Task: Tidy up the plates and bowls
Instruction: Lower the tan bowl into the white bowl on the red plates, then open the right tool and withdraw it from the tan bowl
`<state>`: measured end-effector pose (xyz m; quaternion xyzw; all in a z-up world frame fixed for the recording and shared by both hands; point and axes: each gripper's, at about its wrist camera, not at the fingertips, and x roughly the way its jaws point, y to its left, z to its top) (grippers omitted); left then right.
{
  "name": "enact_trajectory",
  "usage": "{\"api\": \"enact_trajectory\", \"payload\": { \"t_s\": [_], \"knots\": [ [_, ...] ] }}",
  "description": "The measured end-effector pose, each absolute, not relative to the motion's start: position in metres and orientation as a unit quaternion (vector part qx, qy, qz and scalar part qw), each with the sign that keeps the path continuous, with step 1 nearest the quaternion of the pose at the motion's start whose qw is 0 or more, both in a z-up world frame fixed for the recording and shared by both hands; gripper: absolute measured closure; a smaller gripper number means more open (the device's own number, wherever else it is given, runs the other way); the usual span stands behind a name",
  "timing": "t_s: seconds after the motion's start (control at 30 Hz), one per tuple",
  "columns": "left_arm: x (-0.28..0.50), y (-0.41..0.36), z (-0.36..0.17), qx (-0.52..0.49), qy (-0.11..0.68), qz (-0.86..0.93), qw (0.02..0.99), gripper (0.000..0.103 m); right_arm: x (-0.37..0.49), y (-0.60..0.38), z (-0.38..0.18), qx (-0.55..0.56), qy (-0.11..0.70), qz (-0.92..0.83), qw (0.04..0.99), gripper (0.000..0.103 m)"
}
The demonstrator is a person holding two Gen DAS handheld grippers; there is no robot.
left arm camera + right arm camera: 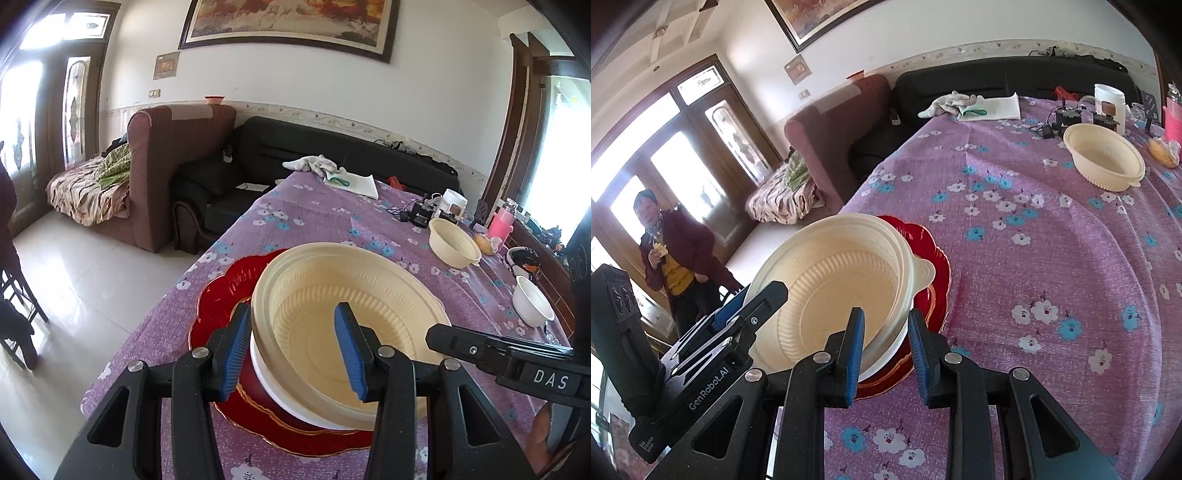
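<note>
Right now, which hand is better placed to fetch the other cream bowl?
Probably right. The right gripper flanks the stacked bowls on the side nearer the loose cream bowl; the left gripper is at the opposite rim.

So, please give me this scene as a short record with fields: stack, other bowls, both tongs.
stack: cream bowl, tilted, on a white bowl, on red plates
other bowls: second cream bowl far side of table; small white bowl at right edge
left tongs: straddle the cream bowl's rim
right tongs: straddle the same rim, other side
cloth: purple, flowered
</note>
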<state>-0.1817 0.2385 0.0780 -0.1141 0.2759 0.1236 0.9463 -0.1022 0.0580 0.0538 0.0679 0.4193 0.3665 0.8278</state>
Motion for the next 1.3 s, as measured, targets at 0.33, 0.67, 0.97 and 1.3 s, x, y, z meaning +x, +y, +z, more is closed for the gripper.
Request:
{"api": "enact_trajectory", "payload": {
  "t_s": [0.33, 0.67, 0.97, 1.3],
  "knots": [
    [-0.178, 0.244, 0.069, -0.122, 0.285, 0.125, 0.942, 0.058, -0.099, 0.066, 0.047, 0.06, 0.423, 0.364, 0.828, 0.075],
    [-0.178, 0.244, 0.07, -0.122, 0.283, 0.126, 0.943, 0.054, -0.099, 0.066, 0.045, 0.062, 0.424, 0.366, 0.826, 0.075],
    [-0.19, 0.239, 0.082, -0.118, 0.255, 0.145, 0.949, 0.043, -0.11, 0.044, 0.049, 0.082, 0.413, 0.37, 0.828, 0.074],
    [-0.2, 0.185, 0.103, -0.062, 0.209, 0.121, 0.968, 0.033, -0.121, -0.017, 0.066, 0.117, 0.357, 0.351, 0.858, 0.074]
  ]
}}
